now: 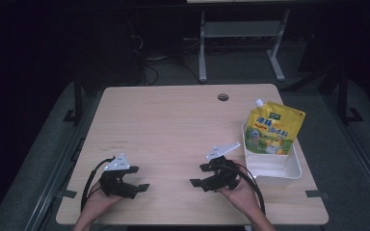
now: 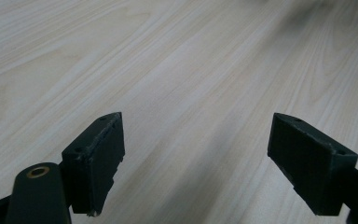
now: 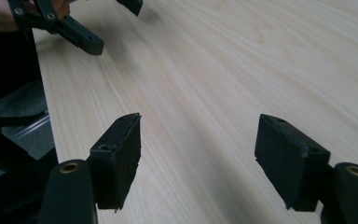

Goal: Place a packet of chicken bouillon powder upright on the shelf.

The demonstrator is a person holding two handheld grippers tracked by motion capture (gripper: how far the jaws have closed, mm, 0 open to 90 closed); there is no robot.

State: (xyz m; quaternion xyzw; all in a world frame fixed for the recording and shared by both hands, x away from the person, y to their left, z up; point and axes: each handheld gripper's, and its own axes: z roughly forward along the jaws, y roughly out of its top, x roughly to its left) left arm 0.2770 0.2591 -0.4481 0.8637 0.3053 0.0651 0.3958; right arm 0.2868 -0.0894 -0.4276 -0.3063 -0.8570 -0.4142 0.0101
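Observation:
A yellow spouted pouch (image 1: 274, 129) with green print stands upright in a white bin (image 1: 275, 168) at the table's right edge. My left gripper (image 1: 138, 178) rests low over the front left of the wooden table (image 1: 173, 125), held in a hand, jaws wide apart with nothing between them. In its own view, the left gripper (image 2: 198, 119) has bare wood between its jaws. My right gripper (image 1: 200, 174) sits at the front, just left of the bin, pointing left and open. The right gripper (image 3: 199, 119) is empty in its own view, with the left gripper's jaws (image 3: 74, 32) at the top left.
A round cable hole (image 1: 223, 97) sits near the table's far edge. Beyond the table stands a grey metal frame (image 1: 241, 33) on a dark floor. The table's front edge (image 3: 44, 107) drops off at the left in the right gripper view.

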